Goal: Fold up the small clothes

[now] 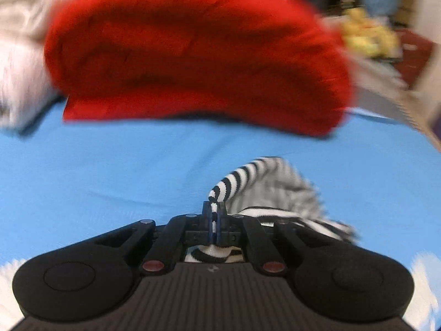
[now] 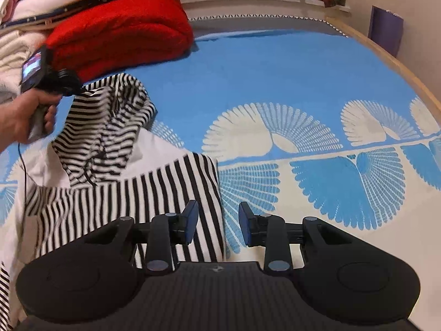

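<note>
Striped top (image 2: 118, 165), black and white, lies on the blue bedspread (image 2: 275, 77) at the near left of the bed, partly flat and partly lifted. Your left gripper (image 1: 214, 215) has its jaws pinched tight on a bunched corner of that cloth; from the right-wrist view you can see your hand (image 2: 24, 115) holding that tool up and to the left, so the fabric rises off the bed in a peak. That hold makes sense for a fold: one edge raised while the rest stays down as an anchor.

Your right gripper (image 2: 219, 226) hangs over the flat lower part of the top, jaws partly apart with nothing between them. The left finger sits above the stripes, the right one above the white fan pattern beside the hem. It looks placed to take the near edge, though it has not yet touched it as far as you can tell.

Beyond the top, a folded red blanket (image 2: 121, 30) rests against a heap of pale bedding (image 2: 16, 41), well apart from your work. No basket, box or drawer shows in either view, so nothing is there yet to receive the folded piece.
</note>
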`<state>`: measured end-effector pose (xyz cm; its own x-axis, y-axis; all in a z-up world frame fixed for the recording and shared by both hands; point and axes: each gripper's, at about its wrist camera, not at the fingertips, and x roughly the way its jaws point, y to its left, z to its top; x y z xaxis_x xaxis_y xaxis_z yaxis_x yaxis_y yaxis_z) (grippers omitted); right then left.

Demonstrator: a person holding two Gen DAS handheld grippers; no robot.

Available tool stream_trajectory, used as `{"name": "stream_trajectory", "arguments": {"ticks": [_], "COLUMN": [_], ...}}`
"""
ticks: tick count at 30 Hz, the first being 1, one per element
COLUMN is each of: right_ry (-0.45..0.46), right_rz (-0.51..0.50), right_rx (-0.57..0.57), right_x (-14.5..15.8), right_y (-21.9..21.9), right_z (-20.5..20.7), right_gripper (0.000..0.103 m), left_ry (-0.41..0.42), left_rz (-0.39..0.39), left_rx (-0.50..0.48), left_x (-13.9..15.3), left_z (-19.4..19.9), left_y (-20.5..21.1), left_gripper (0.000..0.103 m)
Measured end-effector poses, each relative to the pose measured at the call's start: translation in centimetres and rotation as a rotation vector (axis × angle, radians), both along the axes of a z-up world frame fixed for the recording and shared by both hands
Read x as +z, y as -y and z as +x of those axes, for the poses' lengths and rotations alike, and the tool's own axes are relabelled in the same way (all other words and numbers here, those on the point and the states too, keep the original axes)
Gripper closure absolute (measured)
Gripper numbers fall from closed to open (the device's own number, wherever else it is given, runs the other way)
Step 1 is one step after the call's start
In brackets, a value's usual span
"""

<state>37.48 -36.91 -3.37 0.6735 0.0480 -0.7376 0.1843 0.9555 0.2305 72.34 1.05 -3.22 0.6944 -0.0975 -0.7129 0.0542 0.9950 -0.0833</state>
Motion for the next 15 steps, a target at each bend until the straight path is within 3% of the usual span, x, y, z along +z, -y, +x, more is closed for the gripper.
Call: {"name": "stream_trajectory", "arguments": {"ticks": [4, 6, 8, 10, 12, 15], "right_ry": [0.04, 0.059, 0.075, 0.099, 0.119, 0.12], "right_rz": [0.031, 0.059, 0.083, 0.104, 0.118, 0.158], "right_rx": [-0.032, -0.055, -0.073, -0.089, -0.094, -0.087], "right_x": [1.3, 2.0, 2.7, 3.5, 4.2, 4.2], "right_y": [0.6, 1.0, 1.3, 1.5, 1.5, 1.0], "right_z": [-0.3, -0.6, -0.9, -1.4, -1.9, -2.2], "right_gripper": [0.07, 0.07, 0.07, 0.07, 0.07, 0.07], "left_ry": [0.115, 0.154, 0.134, 0.043, -0.016, -0.006], "left_rz": [0.025, 0.025, 0.027, 0.058, 0.089, -0.018], "left_rx": [-0.256, -0.402, -0.543, -0.648, -0.633, -0.408], "left_x": [5.8, 8.2, 9.5, 9.7, 10.1, 12.0], "left_z": [-11.7, -19.7, -27.9, -34.6, -39.3, -41.5], "left_y": [0.5, 0.1, -0.8, -1.7, -3.1, -5.4], "left_gripper": [0.101, 0.101, 0.101, 0.1, 0.095, 0.09]}}
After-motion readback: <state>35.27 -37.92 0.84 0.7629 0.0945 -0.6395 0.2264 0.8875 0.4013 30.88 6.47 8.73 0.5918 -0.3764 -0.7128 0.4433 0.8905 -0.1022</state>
